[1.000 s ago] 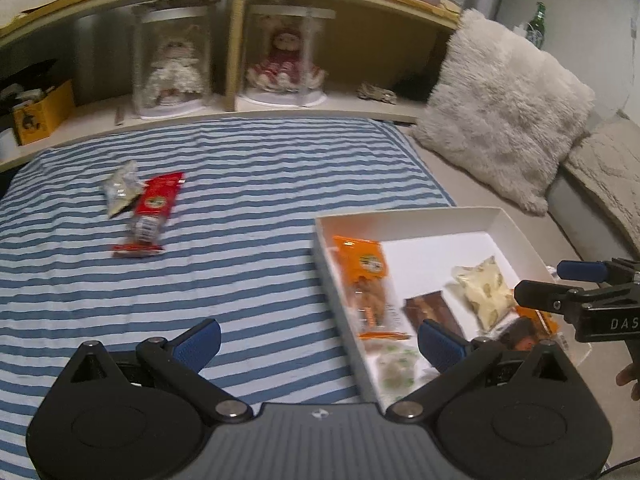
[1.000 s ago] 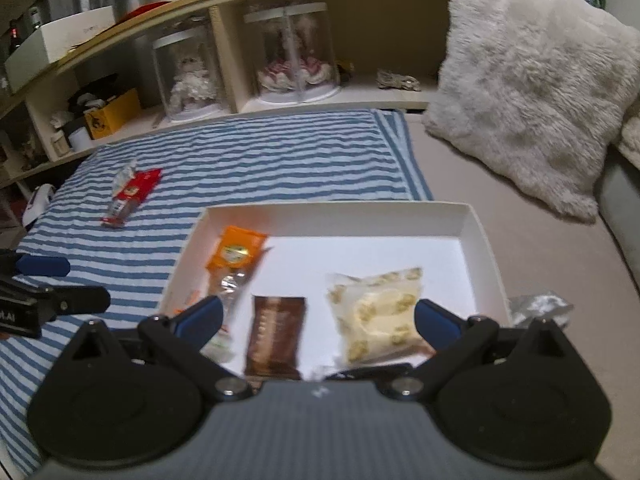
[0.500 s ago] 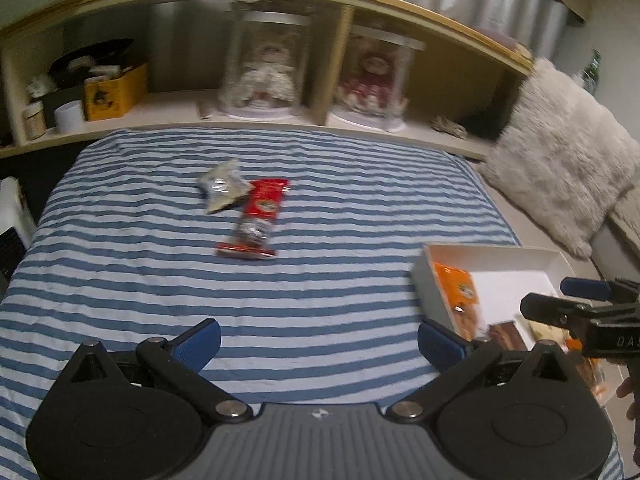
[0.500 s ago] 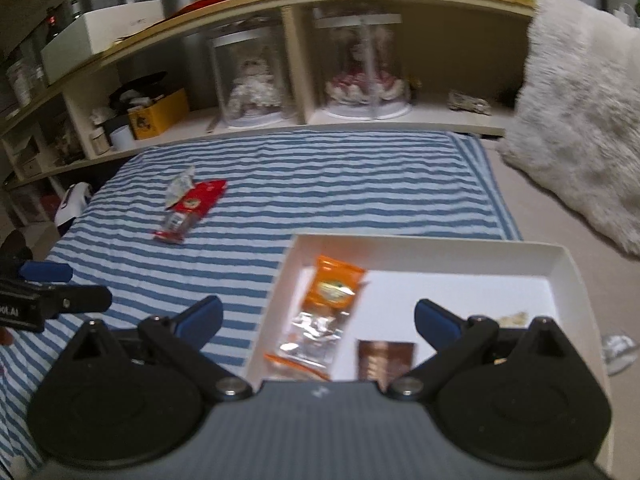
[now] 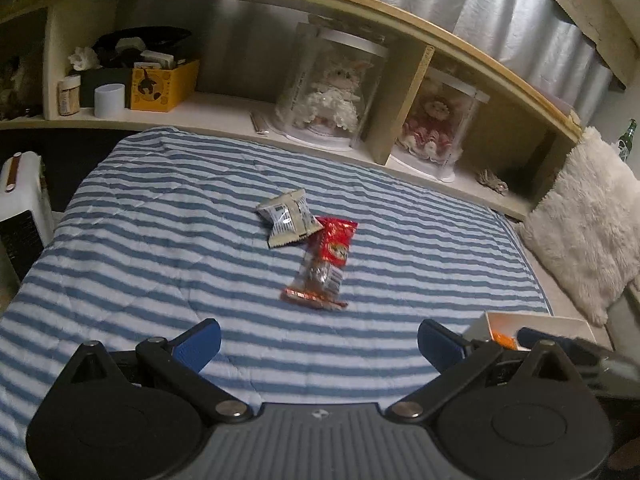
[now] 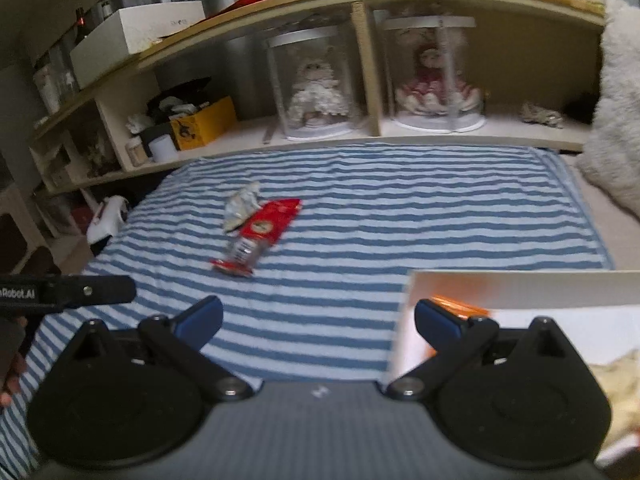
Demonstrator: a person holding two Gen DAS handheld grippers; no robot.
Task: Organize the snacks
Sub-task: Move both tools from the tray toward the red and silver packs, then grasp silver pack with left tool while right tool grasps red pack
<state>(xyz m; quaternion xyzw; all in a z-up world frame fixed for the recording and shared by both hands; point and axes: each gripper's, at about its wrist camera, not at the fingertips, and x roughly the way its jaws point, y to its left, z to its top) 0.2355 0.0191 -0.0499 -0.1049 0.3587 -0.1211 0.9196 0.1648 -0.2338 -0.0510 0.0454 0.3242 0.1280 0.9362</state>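
The left tool (image 5: 319, 338) hangs over the blue-and-white striped bedspread (image 5: 160, 248) with its blue-tipped fingers spread wide, nothing between them. Out ahead, mid-bed, a crinkly grey-white snack pouch (image 5: 289, 218) lies touching a long red snack packet (image 5: 323, 265). Further right, the right tool (image 6: 318, 316) is spread wide and empty too, sitting right at the edge of the white cardboard box (image 6: 520, 286), where an orange snack bag (image 6: 460, 306) and a pale yellow packet (image 6: 618, 390) lie.
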